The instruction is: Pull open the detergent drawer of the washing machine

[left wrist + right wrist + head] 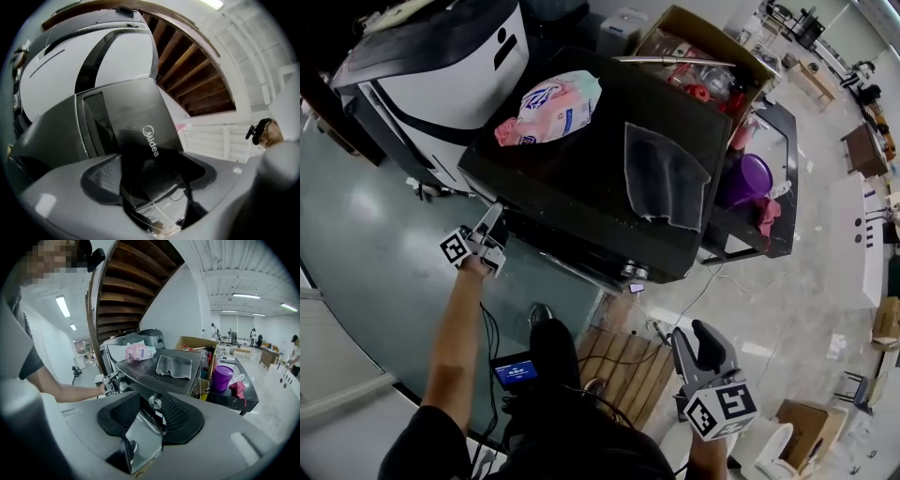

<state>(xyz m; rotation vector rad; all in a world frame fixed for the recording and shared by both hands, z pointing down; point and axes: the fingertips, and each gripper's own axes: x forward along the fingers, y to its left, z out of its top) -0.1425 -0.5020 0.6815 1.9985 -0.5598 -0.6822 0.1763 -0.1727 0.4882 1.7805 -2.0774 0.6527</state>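
Lying on the flat black lid of the washing machine (581, 187): a soft pink pouch (551, 108) at 11 o'clock, a limp grey cloth (664, 176) at 3 o'clock. Beyond at 1 o'clock, an open cardboard box (675, 28); at 3 o'clock, a purple bucket (750, 178). Nothing blocking the front. Left tongs (492, 225) at 8 o'clock of the lid, spread wide, clamped on nothing, just short of the detergent drawer (140, 131), a glossy dark panel at the front's top corner. Right tongs (694, 336) at 5 o'clock, well apart from the washer, slightly parted, empty.
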